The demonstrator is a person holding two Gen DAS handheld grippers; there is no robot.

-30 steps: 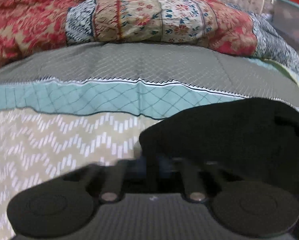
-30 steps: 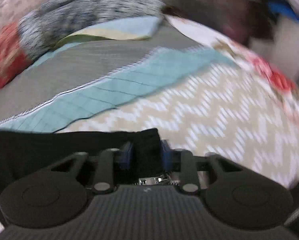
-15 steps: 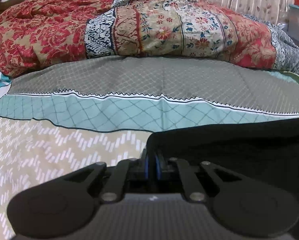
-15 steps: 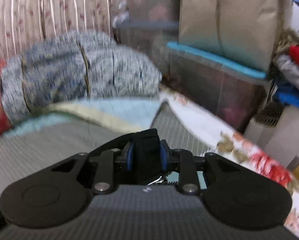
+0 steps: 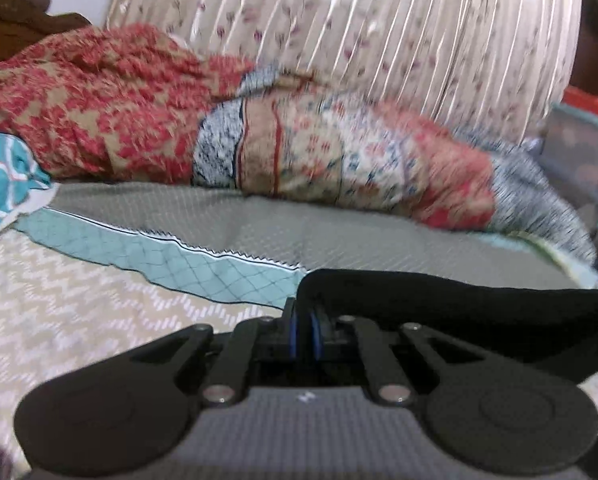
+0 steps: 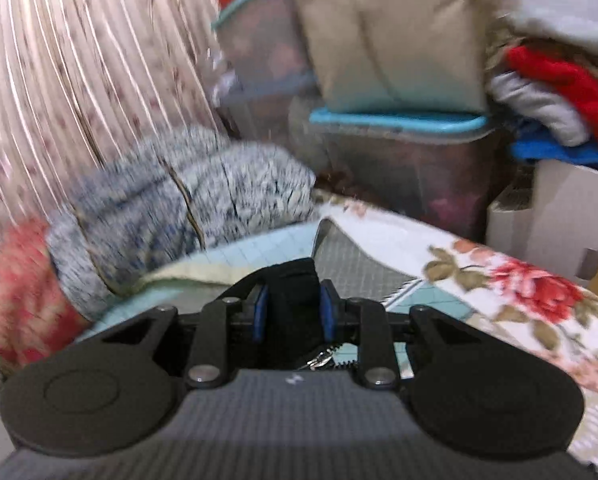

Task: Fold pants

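Soft, even indoor light filled both views, with no hard shadows or glare. Motion blur smeared the red and beige patterned quilt (image 5: 139,100) and the grey speckled blanket roll (image 6: 187,200). Fisheye distortion bowed the pleated floral curtain (image 5: 379,32) toward the frame edges, and the corners went dark.

A home bedroom: patterned bedsheet (image 5: 99,320), rolled quilt (image 5: 299,148), pleated curtain (image 5: 379,32), stacked storage boxes (image 6: 399,152).

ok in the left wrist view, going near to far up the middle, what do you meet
left gripper shut on the black pants → teal band of the bedspread → grey band → red patterned quilt → pleated curtain
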